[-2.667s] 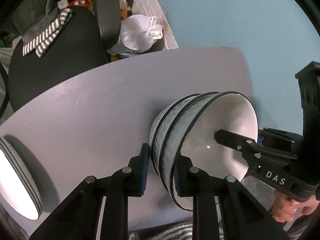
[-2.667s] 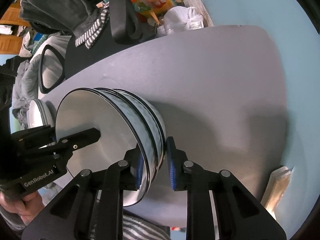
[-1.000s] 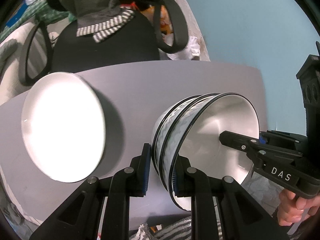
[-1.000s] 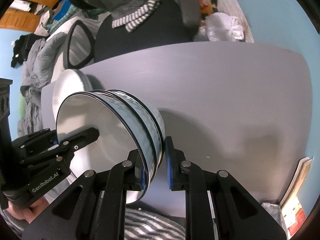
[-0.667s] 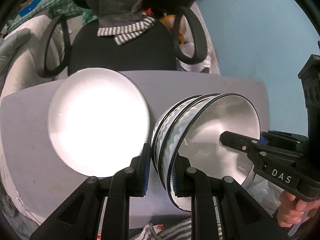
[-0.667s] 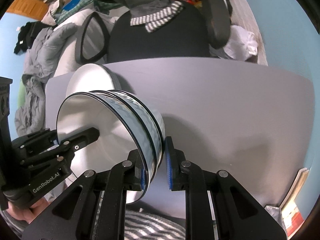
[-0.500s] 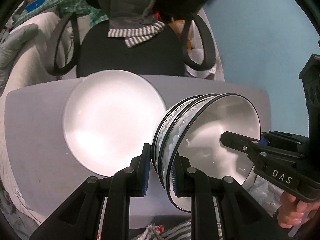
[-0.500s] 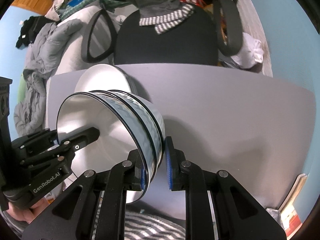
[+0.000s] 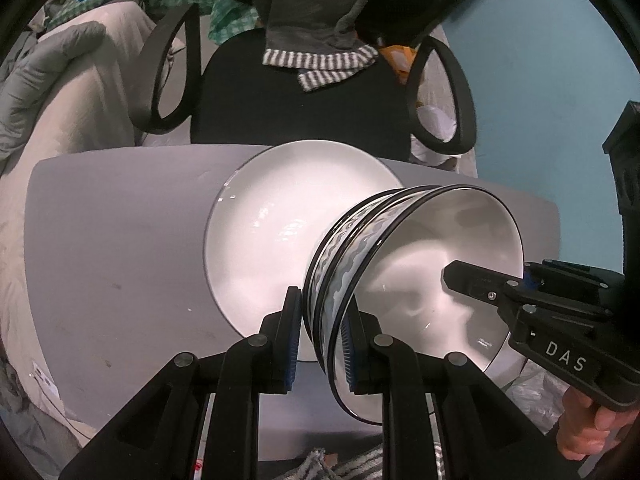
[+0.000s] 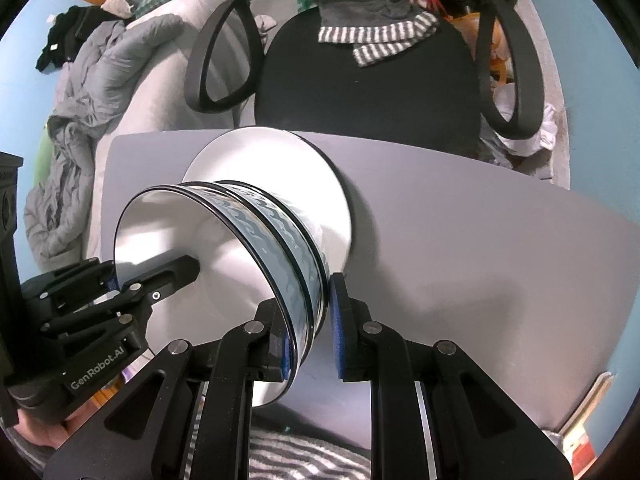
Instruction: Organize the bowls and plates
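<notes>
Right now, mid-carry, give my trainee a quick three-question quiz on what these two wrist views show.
1. True or false: both grippers clamp the rim of the same stack of bowls.
2. What lies on the grey table under the stack? A) white plates B) a cutting board C) a mug
3. Fill in: beyond the table's far edge stands a black ____.

Key: 1 true: left gripper and right gripper grip opposite sides. 2 A. 3 office chair.

wall: light blue | office chair: black, behind grey table | bed: rumpled grey bedding
</notes>
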`<state>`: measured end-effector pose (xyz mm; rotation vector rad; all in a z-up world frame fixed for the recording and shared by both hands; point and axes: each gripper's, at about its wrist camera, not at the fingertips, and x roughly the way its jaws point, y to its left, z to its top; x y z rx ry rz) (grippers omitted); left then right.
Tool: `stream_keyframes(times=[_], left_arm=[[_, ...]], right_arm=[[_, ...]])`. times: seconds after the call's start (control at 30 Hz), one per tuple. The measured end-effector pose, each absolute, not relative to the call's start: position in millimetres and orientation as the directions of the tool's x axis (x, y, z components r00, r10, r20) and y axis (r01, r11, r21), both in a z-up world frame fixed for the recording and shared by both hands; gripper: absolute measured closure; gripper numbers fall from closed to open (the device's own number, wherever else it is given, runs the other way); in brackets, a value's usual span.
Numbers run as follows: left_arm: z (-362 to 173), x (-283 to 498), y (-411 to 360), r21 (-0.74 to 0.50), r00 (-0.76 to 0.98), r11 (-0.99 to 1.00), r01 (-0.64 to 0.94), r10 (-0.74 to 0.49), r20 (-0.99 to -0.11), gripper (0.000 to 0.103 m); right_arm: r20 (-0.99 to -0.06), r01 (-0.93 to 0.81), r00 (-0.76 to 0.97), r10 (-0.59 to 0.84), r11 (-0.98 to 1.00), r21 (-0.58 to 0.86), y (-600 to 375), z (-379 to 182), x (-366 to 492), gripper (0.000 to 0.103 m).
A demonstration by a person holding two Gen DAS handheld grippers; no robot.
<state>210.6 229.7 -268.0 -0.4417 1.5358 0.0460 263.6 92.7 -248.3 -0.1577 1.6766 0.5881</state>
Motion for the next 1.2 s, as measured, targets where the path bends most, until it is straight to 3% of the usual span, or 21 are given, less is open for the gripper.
stream_keyframes(times=[0.83, 1.13, 1.2], left_arm=[[-294, 217, 250, -0.233, -0.018, 0.926, -0.298, -0.249, -0.968, 0.083], [-292, 215, 252, -0.243, -0.003, 0.911, -0.333, -0.259, -0.966, 0.075], [-288, 212, 255, -0.238, 0.006, 0.906, -0.349, -0.252, -0.968, 0.069]], right_arm=[[-0.949, -0.386, -0.26, 0.18, 0.881, 0.273, 120, -278, 271, 0.087], [-0.934, -0.359, -0.278, 0.226, 0.877, 0.319, 120, -279, 270, 0.065], [-0.939, -0.372, -0.262, 0.225, 0.874, 0.313, 120, -276, 268, 0.055]])
